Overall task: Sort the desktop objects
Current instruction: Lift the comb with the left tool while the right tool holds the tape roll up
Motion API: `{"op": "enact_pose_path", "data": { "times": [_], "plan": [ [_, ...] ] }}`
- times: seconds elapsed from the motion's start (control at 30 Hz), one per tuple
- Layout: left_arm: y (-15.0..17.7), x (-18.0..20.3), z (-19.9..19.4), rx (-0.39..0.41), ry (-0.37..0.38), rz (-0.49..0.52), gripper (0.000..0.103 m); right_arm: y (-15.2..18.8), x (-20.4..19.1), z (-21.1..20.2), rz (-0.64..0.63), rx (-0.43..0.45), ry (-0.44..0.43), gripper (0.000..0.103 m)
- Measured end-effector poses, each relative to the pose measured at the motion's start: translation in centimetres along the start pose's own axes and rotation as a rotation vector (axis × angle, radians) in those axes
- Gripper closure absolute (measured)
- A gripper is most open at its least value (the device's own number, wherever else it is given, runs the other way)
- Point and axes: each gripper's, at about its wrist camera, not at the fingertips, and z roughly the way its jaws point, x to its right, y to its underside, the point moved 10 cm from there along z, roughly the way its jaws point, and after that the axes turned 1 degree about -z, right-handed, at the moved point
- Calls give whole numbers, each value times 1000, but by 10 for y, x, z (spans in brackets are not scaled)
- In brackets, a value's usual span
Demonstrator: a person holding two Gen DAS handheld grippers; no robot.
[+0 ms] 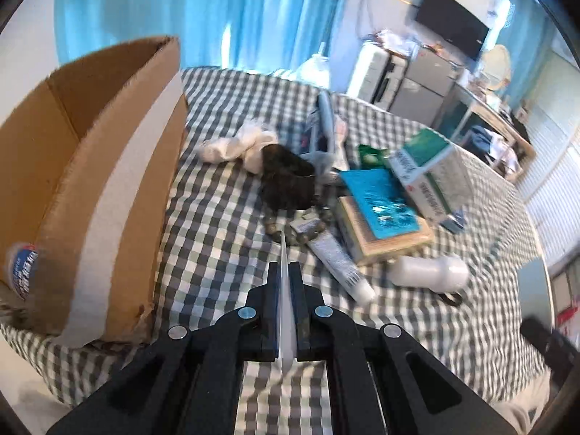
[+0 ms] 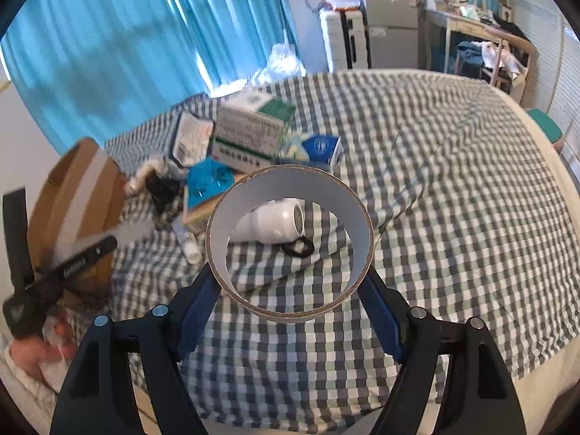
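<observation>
Sorting is partway: each gripper carries one item while most of the clutter still lies on the checked cloth. The left gripper has its jaws pressed together on a thin white card, held edge-on between the pads and poking out ahead of the tips. The right gripper is clamped wide across a tape roll, its pads bearing on the roll's outer wall, with the hole facing the camera.

Just to the left of the left gripper stands the open cardboard box, probably where sorted things go. My reading is that the card goes there next; that calls for a lift over the near rim, a swing left, and a release only once the card is past the wall.

Ahead and right of the left gripper sits the heap: a tube, a white bottle, a blue book, a green-and-white carton and a dark cup.

Open cloth lies between the left gripper and the box, so the path looks free. To the right of the right gripper the cloth is bare out to the table's rounded edge; the bottle lies directly ahead of the roll.
</observation>
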Motion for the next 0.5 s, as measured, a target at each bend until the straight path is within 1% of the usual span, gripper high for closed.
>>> {"op": "enact_pose_path", "data": {
  "times": [0.1,0.17,0.27,0.5],
  "plan": [
    [5,-2,-12,-4,17,0,99,-4,-5,-18,-10,31,6,26],
    [12,1,-11,-25,44,3,99,-5,-8,-29,-4,48,-1,26],
    [27,1,-6,-51,30,24,99,-5,-11,-36,-5,59,-3,26],
    [39,-2,18,-92,24,-10,98,-1,-12,-34,-18,51,-2,26]
  ]
}}
